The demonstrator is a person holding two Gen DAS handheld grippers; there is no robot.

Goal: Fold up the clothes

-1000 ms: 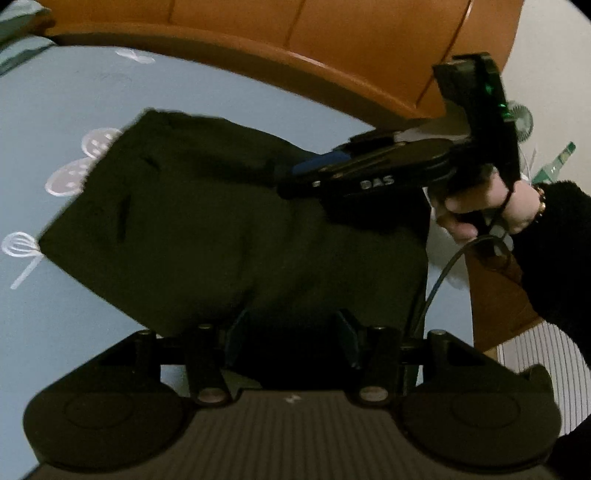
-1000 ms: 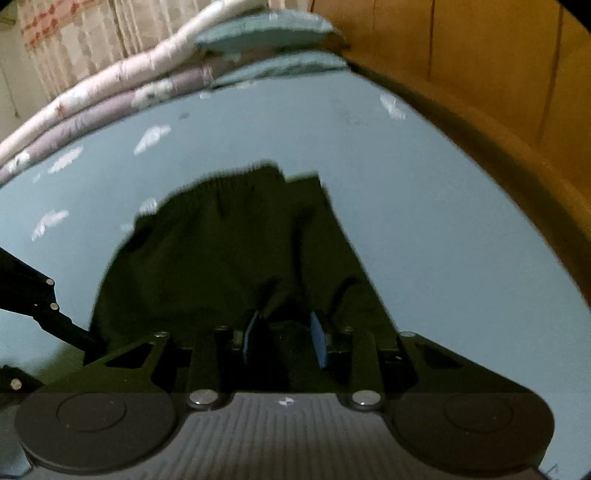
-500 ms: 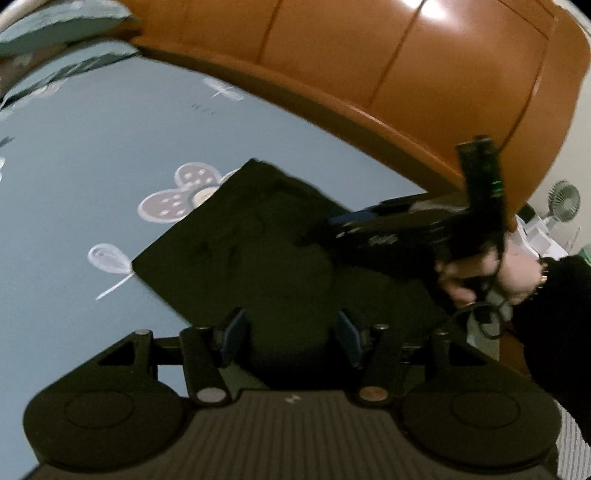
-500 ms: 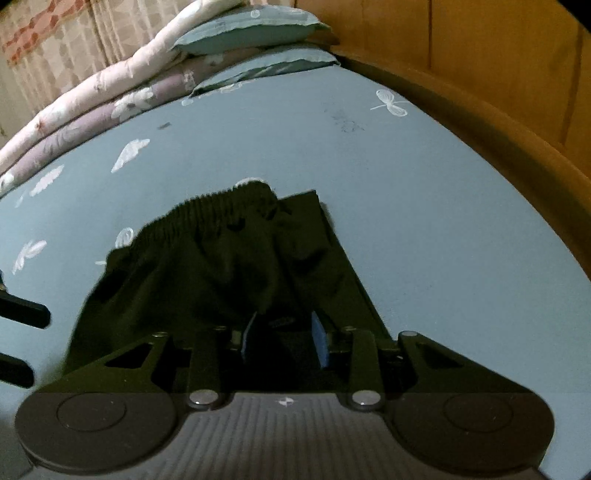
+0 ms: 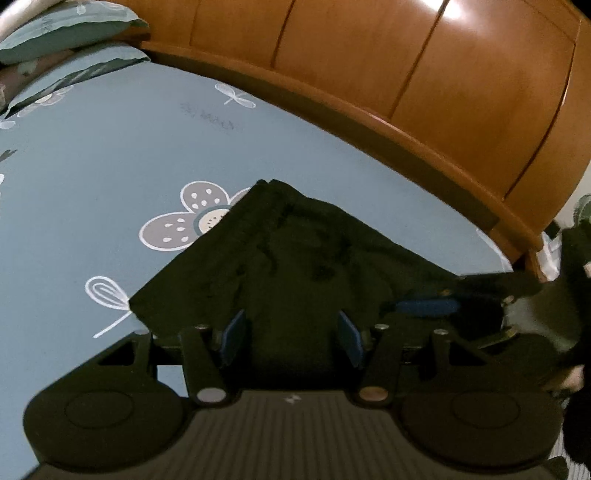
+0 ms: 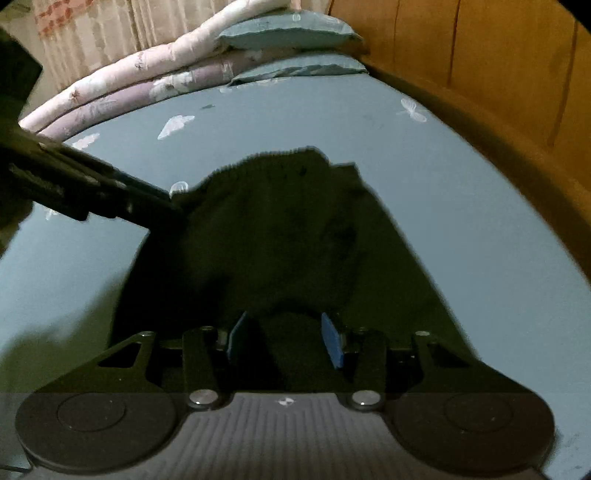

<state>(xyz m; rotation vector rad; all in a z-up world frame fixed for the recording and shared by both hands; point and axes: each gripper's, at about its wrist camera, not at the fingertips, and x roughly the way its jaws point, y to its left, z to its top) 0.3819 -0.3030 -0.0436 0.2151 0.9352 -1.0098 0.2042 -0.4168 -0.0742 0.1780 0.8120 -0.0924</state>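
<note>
A dark garment (image 5: pixel 303 258) with an elastic waistband lies folded on the blue bed sheet (image 5: pixel 110 155). Its near edge runs between the blue pads of my left gripper (image 5: pixel 291 341), which stand wide apart, so it is open. In the right wrist view the same garment (image 6: pixel 288 229) reaches in between the spread pads of my right gripper (image 6: pixel 282 339), also open. The right gripper (image 5: pixel 421 308) lies low at the garment's right edge in the left wrist view. The left gripper (image 6: pixel 166 206) meets the garment's left corner in the right wrist view.
A wooden headboard (image 5: pixel 424 92) curves along the far side of the bed. Stacked pillows (image 6: pixel 291 35) and rolled quilts (image 6: pixel 129 85) sit at the bed's far end. A person's hand in a dark sleeve (image 5: pixel 576 332) holds the right gripper.
The garment has come down from a lifted drape to lie flat on the sheet. The right gripper's pads have spread apart. Both grippers have dropped low over the bed.
</note>
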